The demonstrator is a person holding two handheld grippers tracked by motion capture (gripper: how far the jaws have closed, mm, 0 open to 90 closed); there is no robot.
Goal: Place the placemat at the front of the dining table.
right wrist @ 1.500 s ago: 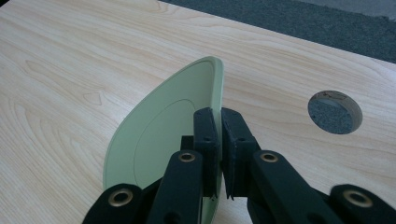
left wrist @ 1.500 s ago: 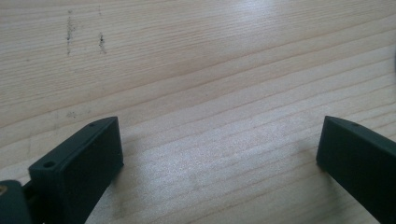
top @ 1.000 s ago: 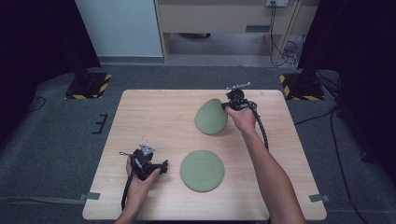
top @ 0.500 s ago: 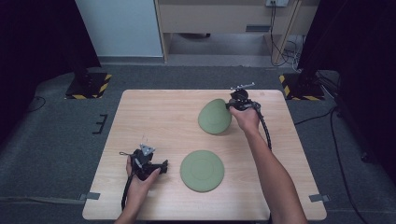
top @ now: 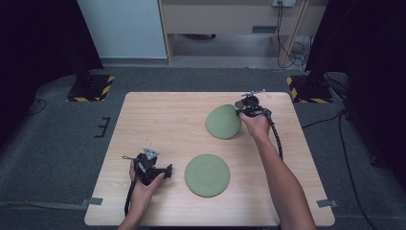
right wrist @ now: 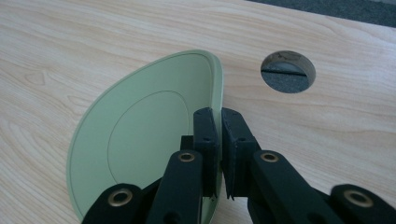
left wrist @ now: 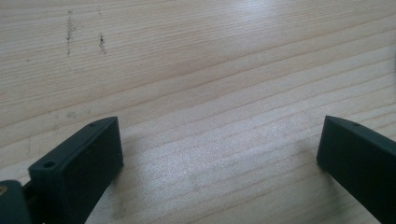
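**A Plate Held by Its Thin Edge Could Slip**

While the right gripper (top: 242,111) pinches the rim of a green plate (top: 222,121), that plate hangs tilted, with its lower edge close to the wooden table (top: 167,120) or just touching it. In the right gripper view, the two black jaws stand almost together, with only the thin rim of the plate (right wrist: 140,135) between them. That is a small bite on a smooth, wide thing.

The plate could slide out of the pinch and drop flat with a bang. It could also swing in the grip, because most of its weight hangs to one side of the jaws.

Just beyond this plate, there is a round hole (right wrist: 287,71) in the table. A plate edge set down there could catch.

A second green plate (top: 207,174) lies flat, nearer the person than the held plate. If the held plate is meant to go on top of it, a tilted landing could knock it sideways.

The left gripper (top: 158,171) rests well to the left of the flat plate. Its jaws stand wide apart with nothing but bare wood between them.
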